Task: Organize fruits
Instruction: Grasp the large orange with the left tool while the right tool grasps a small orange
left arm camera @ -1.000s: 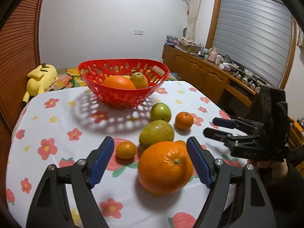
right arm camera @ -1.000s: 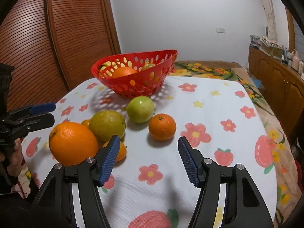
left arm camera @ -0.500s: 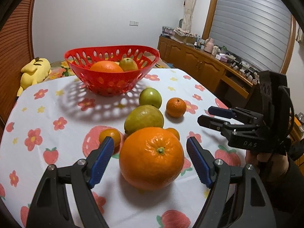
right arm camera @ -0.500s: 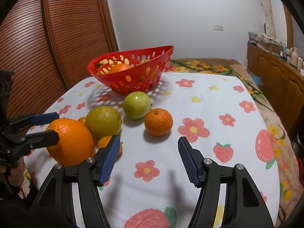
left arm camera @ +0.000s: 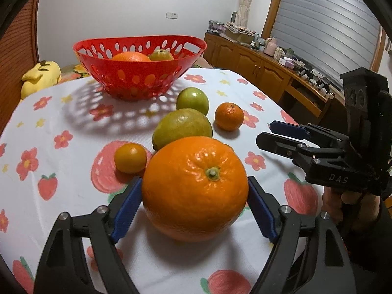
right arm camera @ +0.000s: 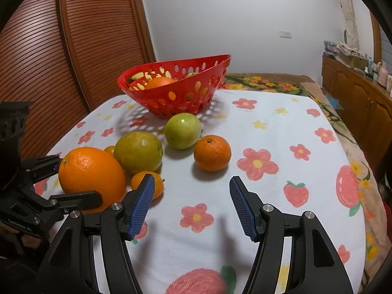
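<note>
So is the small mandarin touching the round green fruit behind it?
Apart. The left wrist view shows bare tablecloth between the small mandarin and the round green fruit; in the right wrist view they overlap.

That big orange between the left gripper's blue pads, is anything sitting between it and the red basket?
Yes. A large green fruit and a small yellow-orange fruit lie just behind the big orange, toward the red basket. The path above them looks open.
</note>
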`<state>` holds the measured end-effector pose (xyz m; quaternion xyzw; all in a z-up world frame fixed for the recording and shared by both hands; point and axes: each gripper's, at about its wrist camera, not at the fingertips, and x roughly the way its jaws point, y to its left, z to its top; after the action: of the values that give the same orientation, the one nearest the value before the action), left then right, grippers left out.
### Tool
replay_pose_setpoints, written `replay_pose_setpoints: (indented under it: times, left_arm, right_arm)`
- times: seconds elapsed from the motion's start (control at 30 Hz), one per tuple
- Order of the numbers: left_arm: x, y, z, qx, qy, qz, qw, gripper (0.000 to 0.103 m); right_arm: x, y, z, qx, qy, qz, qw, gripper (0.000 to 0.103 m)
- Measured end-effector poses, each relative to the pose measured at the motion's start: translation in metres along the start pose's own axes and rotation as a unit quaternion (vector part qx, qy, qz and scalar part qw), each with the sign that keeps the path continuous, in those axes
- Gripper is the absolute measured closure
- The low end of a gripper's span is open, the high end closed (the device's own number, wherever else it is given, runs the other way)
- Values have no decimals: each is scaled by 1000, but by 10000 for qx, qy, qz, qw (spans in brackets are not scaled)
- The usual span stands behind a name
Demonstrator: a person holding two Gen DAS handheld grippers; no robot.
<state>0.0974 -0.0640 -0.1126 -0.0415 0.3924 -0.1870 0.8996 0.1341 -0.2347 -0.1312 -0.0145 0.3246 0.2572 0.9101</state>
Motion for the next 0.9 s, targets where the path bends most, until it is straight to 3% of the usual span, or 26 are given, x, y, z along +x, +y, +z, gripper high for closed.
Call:
replay_pose_setpoints:
  times: [0.27,0.9]
  left_arm:
    - [-7,5,-2,-42,-67,-128,9999,23]
    - [-30,37,-9,-146,-175,337,9992,23]
  right_arm:
    - [7,9,0,-76,79,106,9999,38]
    - [42,40,3,-380,564,392,9969,43]
